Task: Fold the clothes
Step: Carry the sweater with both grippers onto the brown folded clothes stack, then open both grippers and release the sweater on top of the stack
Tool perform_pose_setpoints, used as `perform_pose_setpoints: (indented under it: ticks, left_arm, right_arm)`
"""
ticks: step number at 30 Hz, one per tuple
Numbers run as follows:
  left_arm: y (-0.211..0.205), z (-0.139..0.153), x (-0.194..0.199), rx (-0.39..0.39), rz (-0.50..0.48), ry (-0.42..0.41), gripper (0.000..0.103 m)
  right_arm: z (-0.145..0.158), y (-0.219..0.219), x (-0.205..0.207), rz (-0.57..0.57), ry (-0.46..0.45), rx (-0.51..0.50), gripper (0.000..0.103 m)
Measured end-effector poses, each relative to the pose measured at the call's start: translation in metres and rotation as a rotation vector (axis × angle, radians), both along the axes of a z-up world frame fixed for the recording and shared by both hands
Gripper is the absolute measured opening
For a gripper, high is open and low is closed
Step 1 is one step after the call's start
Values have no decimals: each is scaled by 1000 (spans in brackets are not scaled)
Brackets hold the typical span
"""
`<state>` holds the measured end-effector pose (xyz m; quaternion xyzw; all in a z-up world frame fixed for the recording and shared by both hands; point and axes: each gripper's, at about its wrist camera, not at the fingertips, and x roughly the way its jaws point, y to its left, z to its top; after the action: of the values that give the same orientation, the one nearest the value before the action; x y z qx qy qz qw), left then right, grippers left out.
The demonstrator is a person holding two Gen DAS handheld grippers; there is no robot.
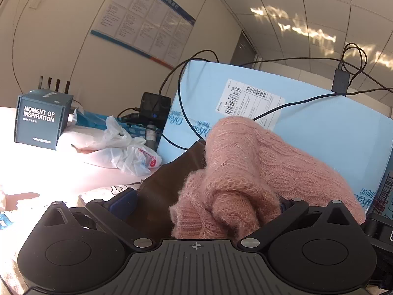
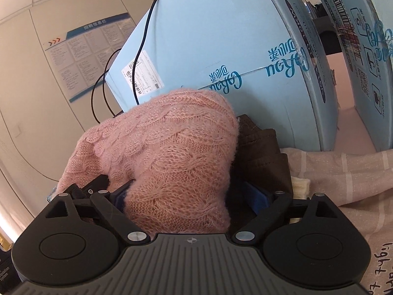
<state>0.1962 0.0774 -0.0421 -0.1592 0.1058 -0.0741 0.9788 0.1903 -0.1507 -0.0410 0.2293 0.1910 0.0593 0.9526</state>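
Note:
A folded pink cable-knit sweater [image 1: 245,152] [image 2: 172,135] rests in a bundle on a dark brown garment [image 1: 167,179] [image 2: 260,152], right in front of a light blue carton. My left gripper [image 1: 203,201] stands wide open around the sweater's near end; its blue pads [image 1: 122,201] sit apart from the knit. My right gripper [image 2: 191,194] is also open, with the sweater bulging between its blue pads [image 2: 258,196] and nothing pinched. The sweater's underside is hidden.
The light blue carton [image 1: 307,127] [image 2: 221,36] stands close behind the clothes with black cables draped over it. A second blue carton [image 2: 368,49] is at the right. Left of the pile are plastic bags [image 1: 122,152], a grey box [image 1: 41,120] and a black device [image 1: 154,108]. A pink checked sheet [image 2: 343,172] covers the surface.

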Motion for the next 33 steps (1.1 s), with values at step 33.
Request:
perform_pose_setpoints:
  ticks: [33]
  left_arm:
    - [-29,72,-119,208,122,-18,103]
  right_arm:
    - [50,-43,-123,103,130,-44,103]
